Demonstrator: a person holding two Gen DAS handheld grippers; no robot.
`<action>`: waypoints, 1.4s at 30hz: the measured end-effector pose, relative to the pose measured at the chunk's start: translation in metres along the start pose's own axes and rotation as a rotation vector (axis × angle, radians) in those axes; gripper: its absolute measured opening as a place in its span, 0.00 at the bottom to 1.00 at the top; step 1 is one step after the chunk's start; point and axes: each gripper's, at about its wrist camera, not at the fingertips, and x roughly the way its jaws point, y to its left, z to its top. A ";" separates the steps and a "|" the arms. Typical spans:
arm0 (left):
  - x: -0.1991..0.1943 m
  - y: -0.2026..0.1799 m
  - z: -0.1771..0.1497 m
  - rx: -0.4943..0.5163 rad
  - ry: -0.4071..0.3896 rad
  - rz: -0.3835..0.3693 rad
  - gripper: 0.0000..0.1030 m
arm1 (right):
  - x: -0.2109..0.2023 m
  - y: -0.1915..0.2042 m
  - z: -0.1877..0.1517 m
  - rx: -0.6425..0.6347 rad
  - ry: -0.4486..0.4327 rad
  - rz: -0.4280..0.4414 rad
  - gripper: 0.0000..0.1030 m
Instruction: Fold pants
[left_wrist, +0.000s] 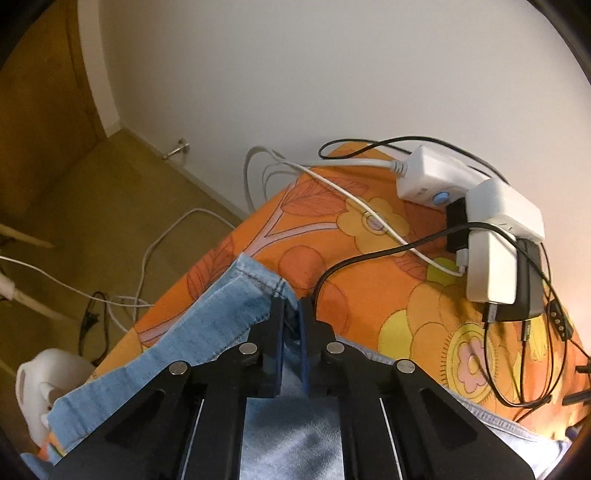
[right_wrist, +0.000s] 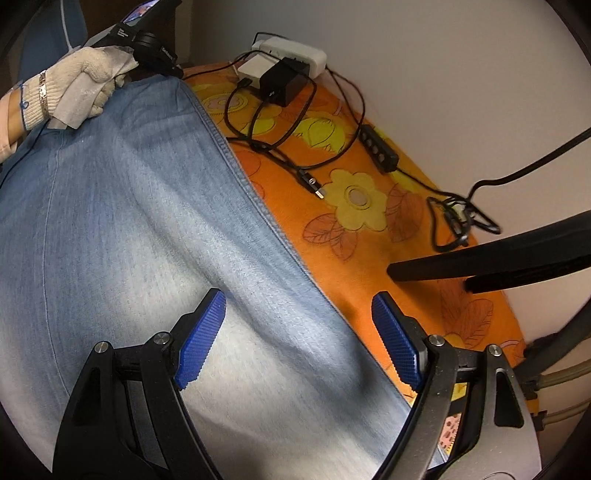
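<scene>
Light blue jeans (right_wrist: 147, 221) lie spread on an orange floral cloth (right_wrist: 354, 206). In the left wrist view my left gripper (left_wrist: 291, 306) is shut on the hem end of a jeans leg (left_wrist: 236, 295), near the cloth's left edge. In the right wrist view my right gripper (right_wrist: 299, 306) is open, its blue pads (right_wrist: 201, 339) hovering just above the jeans' side seam, holding nothing. The left gripper, held by a gloved hand (right_wrist: 81, 85), shows at the far top left of that view.
A white power strip with chargers (left_wrist: 476, 206) and black cables (right_wrist: 280, 147) lie on the cloth by the wall. A black bar (right_wrist: 491, 266) juts in at right. Floor with cords (left_wrist: 122, 280) and a white jug (left_wrist: 40, 384) lie left.
</scene>
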 end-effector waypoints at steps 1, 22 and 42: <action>-0.002 0.001 0.000 -0.009 -0.003 -0.016 0.05 | 0.003 0.000 -0.001 -0.005 0.009 0.002 0.81; -0.097 0.033 -0.014 0.008 -0.127 -0.222 0.04 | -0.051 0.019 -0.007 0.056 -0.063 0.043 0.04; -0.243 0.157 -0.148 -0.023 -0.176 -0.321 0.04 | -0.216 0.200 -0.089 -0.129 -0.132 -0.036 0.03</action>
